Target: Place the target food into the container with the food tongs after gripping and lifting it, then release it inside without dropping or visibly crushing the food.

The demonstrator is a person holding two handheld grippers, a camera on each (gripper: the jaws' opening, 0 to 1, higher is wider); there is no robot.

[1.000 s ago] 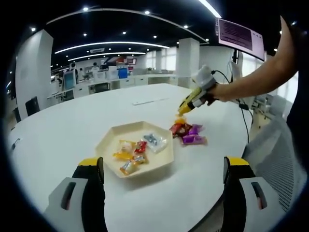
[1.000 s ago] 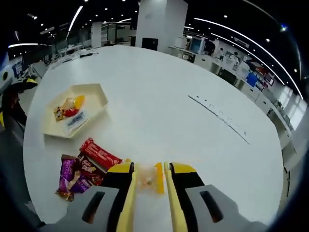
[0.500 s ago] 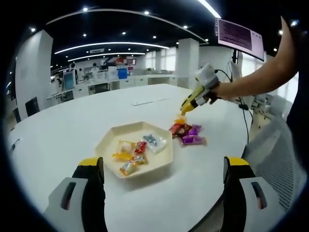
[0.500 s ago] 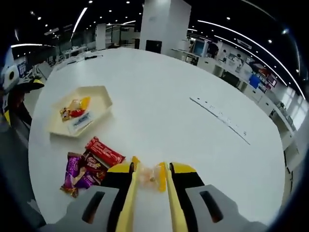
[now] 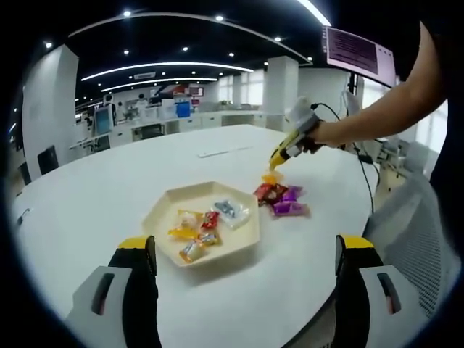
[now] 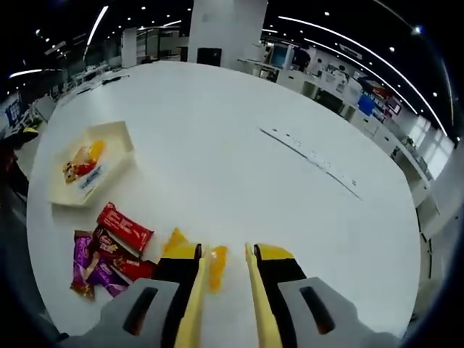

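A cream hexagonal tray (image 5: 161, 212) holding several wrapped candies sits mid-table, also seen far left as the tray (image 6: 116, 138). Beside it lies a pile of red and purple packets (image 5: 284, 201), (image 6: 109, 243). My left gripper (image 5: 245, 243) stands wide open near the front edge, with nothing in it. A person's hand holds my right gripper (image 5: 275, 161) just above an orange candy (image 5: 272, 176). In the right gripper view, the right gripper (image 6: 222, 250) has its jaws close together. The orange candy (image 6: 217, 261) shows in the gap against the left jaw and again left of it, not spanning the gap.
A thin strip (image 6: 312, 156) lies across the far side of the white round table (image 6: 217, 109). The person's arm (image 5: 391, 109) reaches in from the right, with a cable (image 5: 367, 185) hanging past the table edge. A monitor (image 5: 360, 54) hangs at the top right.
My right gripper has risen from the table. The orange candy that spanned its jaws now sits over by the left jaw. My left gripper has stayed still.
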